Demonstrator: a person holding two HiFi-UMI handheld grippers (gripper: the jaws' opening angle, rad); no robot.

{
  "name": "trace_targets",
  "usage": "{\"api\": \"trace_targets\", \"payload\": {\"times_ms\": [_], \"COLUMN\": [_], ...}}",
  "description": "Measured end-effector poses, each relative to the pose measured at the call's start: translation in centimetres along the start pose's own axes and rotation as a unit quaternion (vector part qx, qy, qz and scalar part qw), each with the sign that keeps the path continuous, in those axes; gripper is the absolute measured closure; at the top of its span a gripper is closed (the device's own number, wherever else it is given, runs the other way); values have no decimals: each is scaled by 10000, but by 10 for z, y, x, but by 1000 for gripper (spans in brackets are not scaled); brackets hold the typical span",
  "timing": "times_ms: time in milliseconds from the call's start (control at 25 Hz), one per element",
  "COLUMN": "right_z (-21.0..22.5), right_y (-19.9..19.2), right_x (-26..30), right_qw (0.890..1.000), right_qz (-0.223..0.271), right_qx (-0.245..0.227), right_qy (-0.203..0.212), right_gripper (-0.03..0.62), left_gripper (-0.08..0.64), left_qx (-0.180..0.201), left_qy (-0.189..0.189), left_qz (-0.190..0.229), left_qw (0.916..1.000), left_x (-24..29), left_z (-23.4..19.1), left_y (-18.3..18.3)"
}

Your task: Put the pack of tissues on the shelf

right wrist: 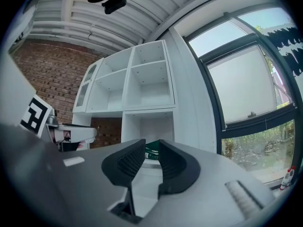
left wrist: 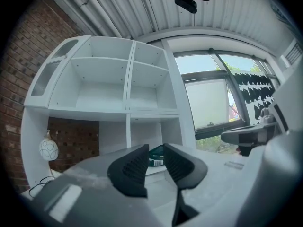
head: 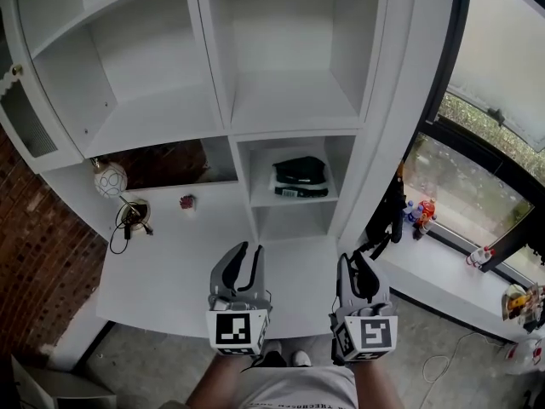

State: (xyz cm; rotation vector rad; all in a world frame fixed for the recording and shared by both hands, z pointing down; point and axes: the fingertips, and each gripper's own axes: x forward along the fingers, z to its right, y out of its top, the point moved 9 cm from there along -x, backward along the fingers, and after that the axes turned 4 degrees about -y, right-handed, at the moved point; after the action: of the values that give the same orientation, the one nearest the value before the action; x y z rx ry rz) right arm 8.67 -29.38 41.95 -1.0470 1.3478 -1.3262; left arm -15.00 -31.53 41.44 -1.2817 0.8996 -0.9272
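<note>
The left claw (left wrist: 156, 144) hides the pack of tissues (left wrist: 155, 156) except for a green sliver, whose label is too small to read. The right claw (right wrist: 152, 140) hides it likewise. The small red thing (head: 186, 201) on the worktop (head: 170, 267) is too small to identify.

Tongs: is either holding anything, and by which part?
Nothing is held: left tongs and right tongs are both empty; the tissue pack lies on the shelf.
</note>
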Motion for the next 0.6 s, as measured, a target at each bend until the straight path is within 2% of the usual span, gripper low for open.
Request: {"api": "trace_targets", "payload": {"times_ms": [160,240,600], "right_z": [-1,-1,-2], "right_y": [3,3,1], "right_x": [0,0,2], "right_qw": [9999,9997,9995], "right_qz": [74,117,110], "right_qx": [-131,-197,-275], "right_qy": [-17,-70,-96], "right_gripper": [518,548,556], "left_gripper": [454,468,520], "left_qx": [27,27,53], "left_qy": [1,19,39], "left_qz": [19,49,62], "left_qw": [10000,10000,10000], "left_x": [0,1,5], "left_z": [-2,-2,1], "left_y": [0,1,-2]}}
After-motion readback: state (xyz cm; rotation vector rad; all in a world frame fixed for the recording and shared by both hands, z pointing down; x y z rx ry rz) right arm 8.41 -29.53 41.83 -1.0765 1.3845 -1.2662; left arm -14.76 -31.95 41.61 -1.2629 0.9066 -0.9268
